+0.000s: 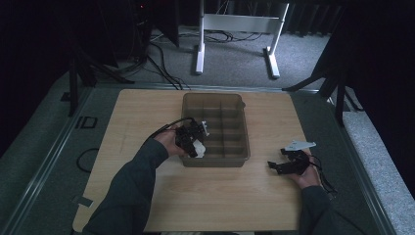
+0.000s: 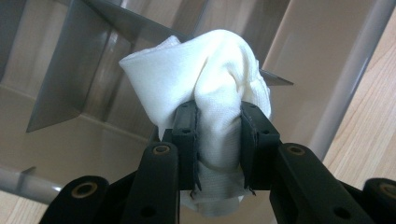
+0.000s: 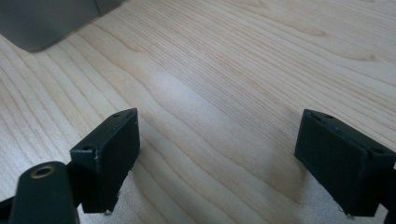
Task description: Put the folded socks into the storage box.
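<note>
A bunched white cloth (image 2: 205,79) is pinched between the black jaws of my left gripper (image 2: 217,140); most of it bulges out above them. In the high view my left gripper (image 1: 195,147) holds that white cloth (image 1: 199,146) over the near left compartment of the brown divided bin (image 1: 215,161). My right gripper (image 1: 278,167) rests low over the wood table (image 1: 230,200) to the right of the bin. In its own view my right gripper (image 3: 217,163) stands open, with bare wood between the jaws.
The bin's grey dividers (image 2: 60,79) and wall (image 2: 348,79) lie close behind the cloth. A corner of the bin (image 3: 46,23) sits at the upper left of the right gripper view. Beyond the table, a white table frame (image 1: 240,29) and cables (image 1: 161,68) are on the floor.
</note>
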`<state>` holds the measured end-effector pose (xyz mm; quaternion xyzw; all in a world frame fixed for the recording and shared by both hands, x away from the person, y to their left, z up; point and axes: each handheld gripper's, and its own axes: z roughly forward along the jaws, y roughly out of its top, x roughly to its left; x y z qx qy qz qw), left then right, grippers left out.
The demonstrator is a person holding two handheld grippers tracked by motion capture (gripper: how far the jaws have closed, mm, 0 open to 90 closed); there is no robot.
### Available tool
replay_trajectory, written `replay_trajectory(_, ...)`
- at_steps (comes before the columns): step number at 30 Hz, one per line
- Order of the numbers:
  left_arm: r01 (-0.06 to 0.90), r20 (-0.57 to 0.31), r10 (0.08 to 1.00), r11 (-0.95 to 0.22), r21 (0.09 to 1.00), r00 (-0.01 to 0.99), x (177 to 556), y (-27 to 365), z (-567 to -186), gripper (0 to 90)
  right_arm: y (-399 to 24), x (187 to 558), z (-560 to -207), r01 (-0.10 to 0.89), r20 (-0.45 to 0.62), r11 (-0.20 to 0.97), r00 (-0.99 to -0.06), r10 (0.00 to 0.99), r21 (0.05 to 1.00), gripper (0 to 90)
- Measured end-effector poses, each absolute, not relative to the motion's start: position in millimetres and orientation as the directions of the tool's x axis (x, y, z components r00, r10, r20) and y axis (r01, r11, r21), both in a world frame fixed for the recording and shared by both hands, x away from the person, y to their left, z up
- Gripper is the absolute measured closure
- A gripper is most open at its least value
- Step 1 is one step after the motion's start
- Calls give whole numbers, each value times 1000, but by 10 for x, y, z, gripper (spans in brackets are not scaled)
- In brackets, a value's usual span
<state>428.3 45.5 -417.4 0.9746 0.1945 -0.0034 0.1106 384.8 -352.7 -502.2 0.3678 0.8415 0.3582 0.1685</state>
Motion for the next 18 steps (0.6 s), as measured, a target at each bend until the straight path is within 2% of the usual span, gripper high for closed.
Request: replay_trajectory(18,374,-39,373,-912,169,927,4296,384,-4259,713,-3526,3847,-5022,500,-18,472,-672,740,726,136)
